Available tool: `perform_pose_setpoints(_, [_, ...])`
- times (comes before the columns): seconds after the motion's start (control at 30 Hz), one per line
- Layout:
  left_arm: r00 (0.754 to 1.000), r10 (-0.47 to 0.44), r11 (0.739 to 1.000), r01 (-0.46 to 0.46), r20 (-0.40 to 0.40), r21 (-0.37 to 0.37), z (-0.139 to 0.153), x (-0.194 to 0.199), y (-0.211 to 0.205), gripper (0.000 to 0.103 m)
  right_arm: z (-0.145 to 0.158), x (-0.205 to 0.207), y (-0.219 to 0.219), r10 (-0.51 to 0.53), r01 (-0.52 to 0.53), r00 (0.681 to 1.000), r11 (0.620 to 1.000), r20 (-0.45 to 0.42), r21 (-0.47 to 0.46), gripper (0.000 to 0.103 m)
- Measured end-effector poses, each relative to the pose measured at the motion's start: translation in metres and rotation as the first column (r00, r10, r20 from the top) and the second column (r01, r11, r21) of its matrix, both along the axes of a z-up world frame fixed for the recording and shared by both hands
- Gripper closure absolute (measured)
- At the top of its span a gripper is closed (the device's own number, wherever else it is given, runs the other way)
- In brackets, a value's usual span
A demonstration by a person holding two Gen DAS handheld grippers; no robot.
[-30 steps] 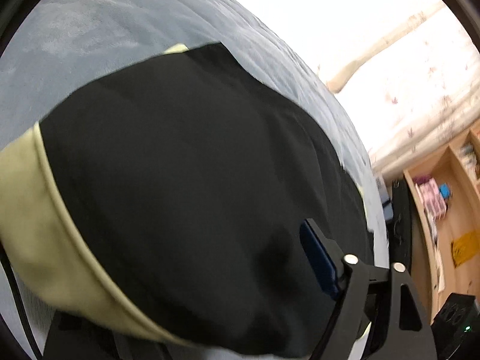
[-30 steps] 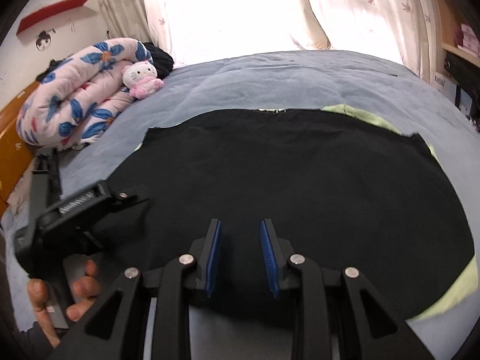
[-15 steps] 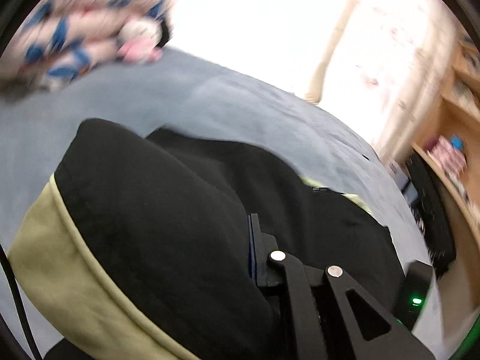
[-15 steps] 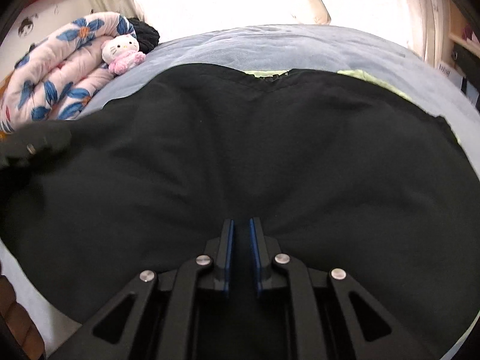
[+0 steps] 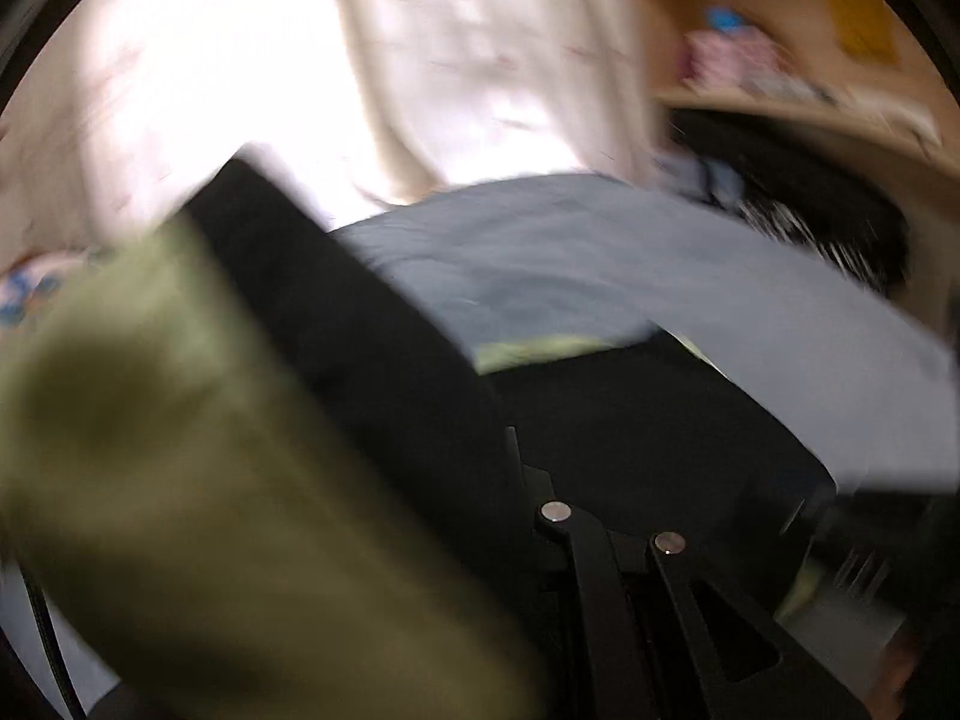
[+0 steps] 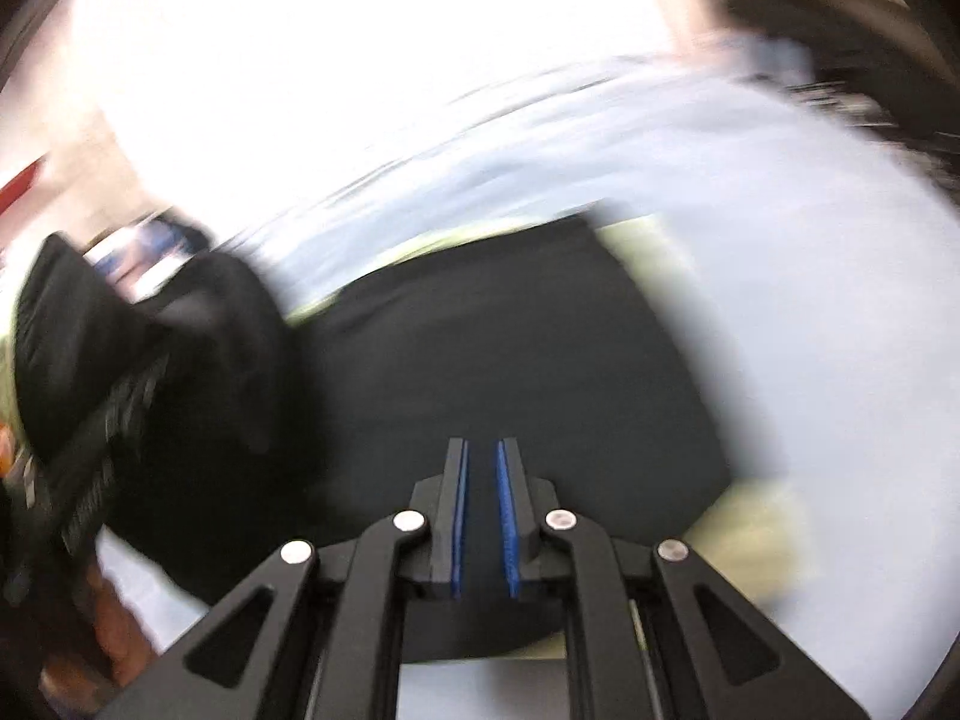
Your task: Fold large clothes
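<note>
Showing, at far left of the left wrist view, a blurred olive-green band (image 5: pixel 198 480) of a black garment (image 5: pixel 630 420) lifted close to the lens. Beside it, black cloth rising from the left gripper (image 5: pixel 516 450), fingers pressed together and pinching that fold, tips hidden in the fabric. Beyond, the rest of the garment lying on a grey-blue bed (image 5: pixel 600 252), pale curtain (image 5: pixel 480 60) behind, wooden shelf (image 5: pixel 780 102) at far right.

Seen from the right wrist, at left, the other gripper's black body (image 6: pixel 90 420), blurred, with raised black cloth around it. In the middle, the garment (image 6: pixel 510 330) spread on the bed (image 6: pixel 780 210), green edging along its far side. At bottom centre, the right gripper (image 6: pixel 482 468), blue-padded fingers (image 6: pixel 459 516) nearly together, black cloth lying between them; whether pinched, cannot tell.
</note>
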State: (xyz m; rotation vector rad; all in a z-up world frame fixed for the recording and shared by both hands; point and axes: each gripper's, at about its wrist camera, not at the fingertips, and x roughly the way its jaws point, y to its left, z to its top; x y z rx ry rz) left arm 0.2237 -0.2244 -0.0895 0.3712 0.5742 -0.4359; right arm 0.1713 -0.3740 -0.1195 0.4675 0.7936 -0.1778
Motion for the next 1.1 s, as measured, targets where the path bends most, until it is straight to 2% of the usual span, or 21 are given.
perform_pose_setpoints(0.07, [0.997,-0.071,0.994,0.071,0.001,0.087,-0.019,-0.014,-0.037,0.099,-0.004,-0.024,-0.039,-0.11,0.11,0.994,0.994,0.002,0.005,0.093])
perform_pose_setpoints(0.1, [0.992,-0.125,0.975,0.121,0.007,0.187,-0.039,-0.022,-0.062,0.098,-0.008,-0.032,-0.054,-0.152,0.152,0.988,0.988,-0.005,0.014,0.093])
perform_pose_setpoints(0.17, [0.982,-0.191,0.915,0.175,0.007,0.363,-0.072,-0.035,-0.095,0.096,-0.021,-0.047,-0.078,-0.231,0.233,0.972,0.972,-0.042,0.036,0.093])
perform_pose_setpoints(0.2, [0.975,-0.221,0.871,0.198,-0.002,0.45,-0.093,-0.042,-0.108,0.093,-0.029,-0.055,-0.088,-0.259,0.262,0.964,0.963,-0.056,0.055,0.093])
perform_pose_setpoints(0.27, [0.969,-0.246,0.831,0.206,0.008,0.517,-0.107,-0.049,-0.116,0.093,-0.04,-0.066,-0.099,-0.282,0.287,0.957,0.954,-0.065,0.087,0.093])
perform_pose_setpoints(0.3, [0.967,-0.255,0.826,0.213,0.009,0.522,-0.108,-0.052,-0.117,0.093,-0.046,-0.069,-0.102,-0.287,0.293,0.955,0.951,-0.067,0.1,0.093])
perform_pose_setpoints(0.37, [0.964,-0.264,0.84,0.242,-0.024,0.485,-0.1,-0.052,-0.114,0.086,-0.051,-0.07,-0.104,-0.288,0.294,0.956,0.949,-0.061,0.113,0.093])
perform_pose_setpoints(0.47, [0.953,-0.283,0.876,0.303,-0.11,0.375,-0.082,-0.049,-0.102,0.077,-0.052,-0.07,-0.103,-0.282,0.285,0.958,0.949,-0.045,0.138,0.093])
perform_pose_setpoints(0.53, [0.941,-0.31,0.885,0.338,-0.137,0.319,-0.07,-0.052,-0.094,0.07,-0.049,-0.071,-0.105,-0.27,0.272,0.962,0.951,-0.031,0.148,0.093])
perform_pose_setpoints(0.57, [0.937,-0.32,0.888,0.349,-0.142,0.299,-0.065,-0.056,-0.091,0.069,-0.043,-0.071,-0.103,-0.262,0.263,0.965,0.955,-0.023,0.138,0.093])
perform_pose_setpoints(0.63, [0.924,-0.349,0.892,0.378,-0.154,0.246,-0.051,-0.071,-0.085,0.049,-0.033,-0.07,-0.102,-0.25,0.25,0.968,0.961,-0.011,0.118,0.093])
perform_pose_setpoints(0.7, [0.912,-0.386,0.891,0.407,-0.137,0.202,-0.038,-0.088,-0.073,0.036,-0.018,-0.067,-0.099,-0.227,0.224,0.974,0.968,0.013,0.109,0.093])
perform_pose_setpoints(0.8, [0.905,-0.413,0.881,0.424,-0.098,0.208,-0.028,-0.109,-0.058,0.034,0.008,-0.065,-0.093,-0.153,0.147,0.987,0.984,0.045,0.103,0.093])
perform_pose_setpoints(0.87, [0.919,-0.389,0.894,0.394,-0.07,0.213,-0.02,-0.12,-0.048,0.034,0.023,-0.059,-0.086,-0.049,0.044,0.998,0.992,0.041,0.122,0.09])
perform_pose_setpoints(0.93, [0.937,-0.342,0.918,0.349,-0.072,0.187,-0.013,-0.118,-0.03,0.034,0.031,-0.05,-0.08,0.03,-0.033,0.999,0.989,0.02,0.142,0.075])
perform_pose_setpoints(1.0, [0.96,-0.266,0.952,0.276,-0.088,0.134,-0.005,-0.106,-0.01,0.034,0.034,-0.038,-0.073,0.104,-0.099,0.994,0.983,-0.022,0.154,0.068])
perform_pose_setpoints(1.1, [0.981,-0.12,0.991,0.129,-0.154,0.047,-0.003,-0.077,0.024,0.034,0.032,-0.017,-0.062,0.19,-0.174,0.978,0.971,-0.089,0.161,0.068])
